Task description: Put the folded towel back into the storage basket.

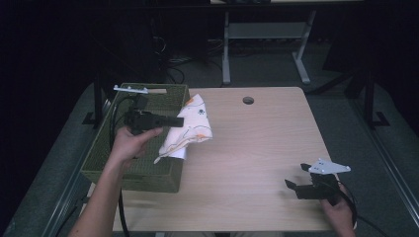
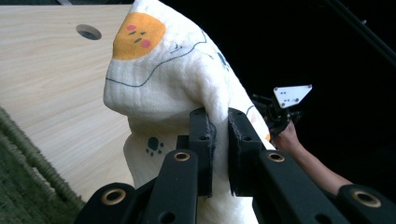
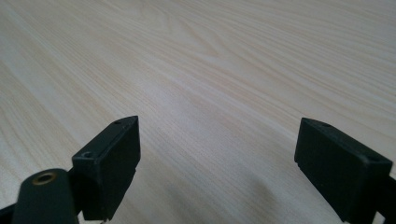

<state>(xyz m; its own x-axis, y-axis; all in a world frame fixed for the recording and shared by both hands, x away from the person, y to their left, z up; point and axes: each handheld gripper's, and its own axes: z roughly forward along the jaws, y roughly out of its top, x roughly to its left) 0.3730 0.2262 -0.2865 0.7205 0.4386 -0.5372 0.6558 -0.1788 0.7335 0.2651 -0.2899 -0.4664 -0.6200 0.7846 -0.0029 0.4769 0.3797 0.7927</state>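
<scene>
A white cloth [image 1: 190,126] printed with orange blobs and dark paw marks hangs at the table's left side, just right of a green woven basket [image 1: 148,173]. My left gripper [image 1: 181,121] is shut on a fold of the cloth [image 2: 173,84], holding it up off the wood; the jaws pinch the fabric between them [image 2: 219,135]. My right gripper [image 1: 295,177] rests near the table's front right corner, jaws wide apart [image 3: 217,158] with only bare wood between them. It also appears far off in the left gripper view [image 2: 280,109].
The light wooden table [image 1: 257,148] has a round cable hole [image 1: 248,100] near its far edge. The green basket stands at the table's left edge. A desk frame [image 1: 262,44] stands on the dark floor behind.
</scene>
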